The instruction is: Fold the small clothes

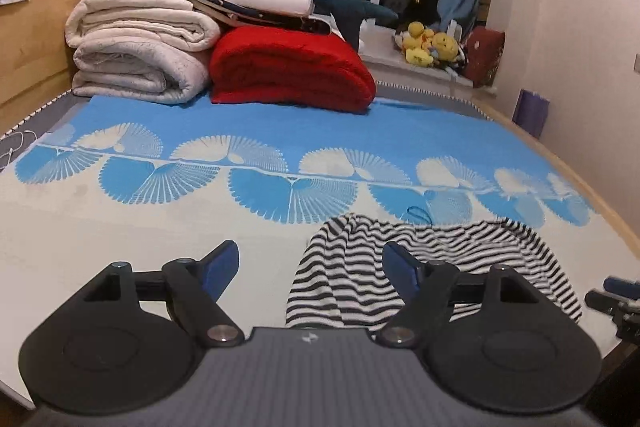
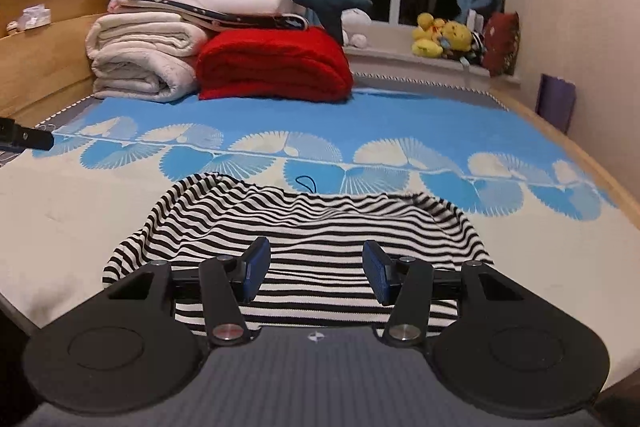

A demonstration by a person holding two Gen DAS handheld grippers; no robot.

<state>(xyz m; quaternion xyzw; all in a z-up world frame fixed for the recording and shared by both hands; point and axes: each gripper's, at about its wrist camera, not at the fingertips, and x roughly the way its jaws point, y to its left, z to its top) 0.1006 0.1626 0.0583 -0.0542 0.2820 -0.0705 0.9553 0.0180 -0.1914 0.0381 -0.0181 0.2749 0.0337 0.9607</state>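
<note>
The striped garment lies rumpled on the bed's near edge, under your right gripper, whose fingers stand apart, empty. Your left gripper hovers wide apart over the garment's left edge. Folding looks unstarted; next, pinch both near corners. Farther off: red blanket.

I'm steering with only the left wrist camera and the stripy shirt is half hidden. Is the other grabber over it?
Observer: Yes, the right gripper is open above the striped garment, jaws apart, nothing between them.
Operator: What does the whole shirt look like?
Observer: In the right view it lies crumpled on the blue-and-cream bedspread, its far edge rumpled upward, unfolded.
Operator: Anything on the windowsill I can't see?
Observer: A white plush toy sits on the windowsill, just behind the red blanket.
</note>
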